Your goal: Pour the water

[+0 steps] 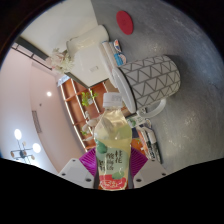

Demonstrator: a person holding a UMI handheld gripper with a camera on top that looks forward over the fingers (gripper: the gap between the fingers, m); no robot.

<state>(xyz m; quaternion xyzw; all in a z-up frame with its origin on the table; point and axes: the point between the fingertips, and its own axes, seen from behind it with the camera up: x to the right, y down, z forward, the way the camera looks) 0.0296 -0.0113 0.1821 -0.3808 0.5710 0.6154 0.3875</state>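
Observation:
A clear bottle (pixel 113 140) of pale yellow drink, with a green and red label and a white cap, sits between my fingers. My gripper (pixel 112 165) is shut on the bottle, its purple pads (pixel 88 160) pressing both sides. The whole view is tilted, so the bottle leans with its cap pointing toward a white cup with a black geometric pattern (pixel 150 77). The cup stands on the grey table (pixel 170 30) just beyond the cap. I cannot see any liquid leaving the bottle.
A red round coaster (pixel 124 20) lies on the grey table beyond the cup. A white chair or box (pixel 88 50) and orange shelving (pixel 82 100) stand off to the left, with ceiling lights (pixel 25 140) showing lower left.

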